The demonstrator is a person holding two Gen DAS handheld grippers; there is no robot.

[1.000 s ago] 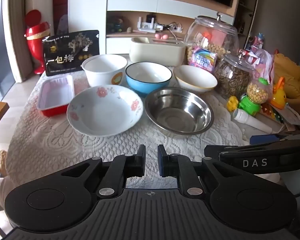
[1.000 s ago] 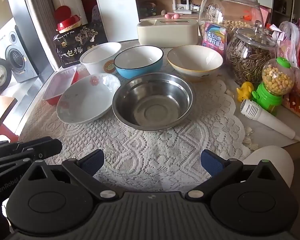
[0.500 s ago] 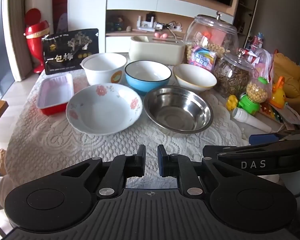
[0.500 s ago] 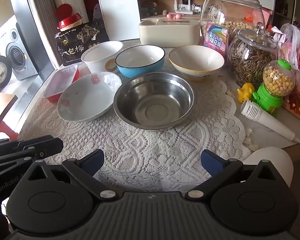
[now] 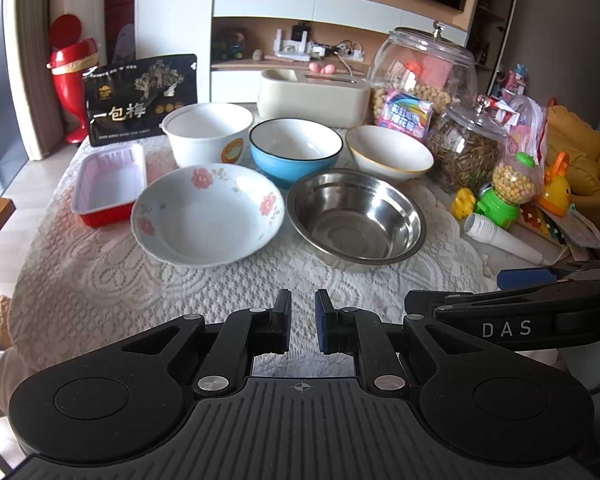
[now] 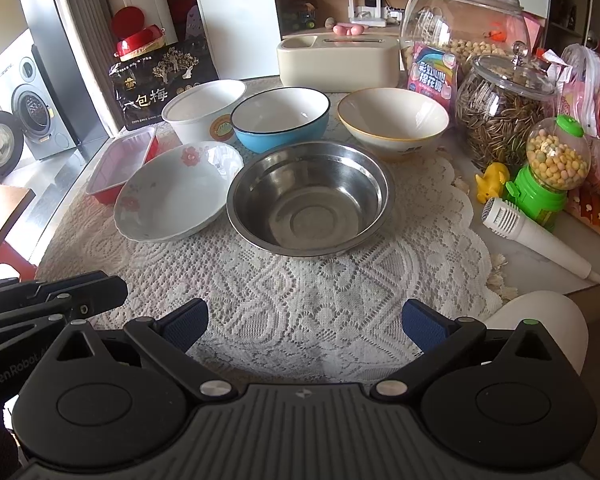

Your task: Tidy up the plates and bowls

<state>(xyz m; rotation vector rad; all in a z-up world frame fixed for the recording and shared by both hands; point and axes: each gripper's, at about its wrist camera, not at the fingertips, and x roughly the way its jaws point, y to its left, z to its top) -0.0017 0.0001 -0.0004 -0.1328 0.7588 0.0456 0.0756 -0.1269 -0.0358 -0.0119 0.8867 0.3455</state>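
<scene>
Several bowls stand on the lace-covered table (image 5: 100, 280). A flowered white plate-bowl (image 5: 207, 214) (image 6: 178, 190) and a steel bowl (image 5: 356, 216) (image 6: 310, 198) sit in front. Behind them stand a white tub bowl (image 5: 208, 132) (image 6: 204, 110), a blue bowl (image 5: 296, 150) (image 6: 280, 118) and a cream bowl (image 5: 388, 152) (image 6: 392, 122). A red rectangular dish (image 5: 108, 184) (image 6: 122, 162) lies at the left. My left gripper (image 5: 302, 320) hovers near the front edge, shut and empty. My right gripper (image 6: 304, 320) is beside it, open and empty.
Glass jars (image 6: 500, 120), a green candy dispenser (image 6: 548, 176), a toy microphone (image 6: 532, 236) and toys crowd the right side. A black snack bag (image 5: 140, 100) and a cream box (image 5: 312, 98) stand at the back. Bare lace lies between the grippers and the bowls.
</scene>
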